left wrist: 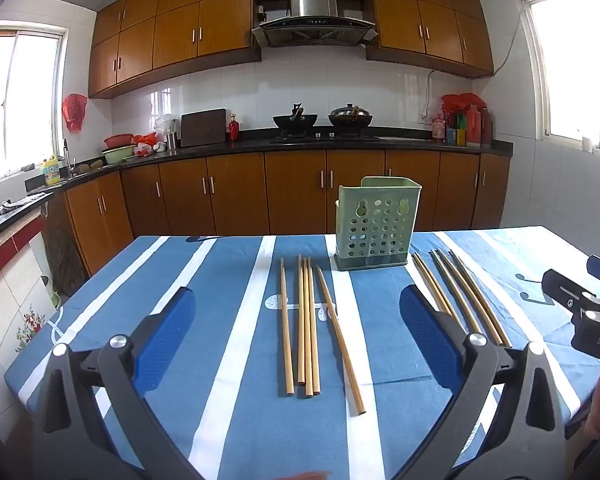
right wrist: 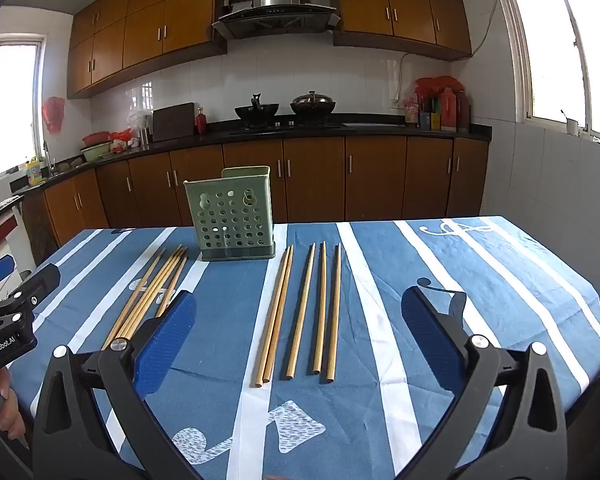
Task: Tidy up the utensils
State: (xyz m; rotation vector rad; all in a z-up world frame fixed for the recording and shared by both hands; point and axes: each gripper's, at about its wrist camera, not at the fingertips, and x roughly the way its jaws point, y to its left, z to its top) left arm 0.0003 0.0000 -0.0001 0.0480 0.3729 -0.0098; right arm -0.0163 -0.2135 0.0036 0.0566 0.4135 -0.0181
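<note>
I see open counter (right wrist: 480,280) right of the chopsticks (right wrist: 324,312); only the green holder (right wrist: 232,216) stands at the far middle.

My left tool (left wrist: 298,332) and right tool (right wrist: 300,330) look alike: black angular arms, round silver screws at the joints, blue ribbed pads (right wrist: 166,340), and white lettering on the body.
</note>
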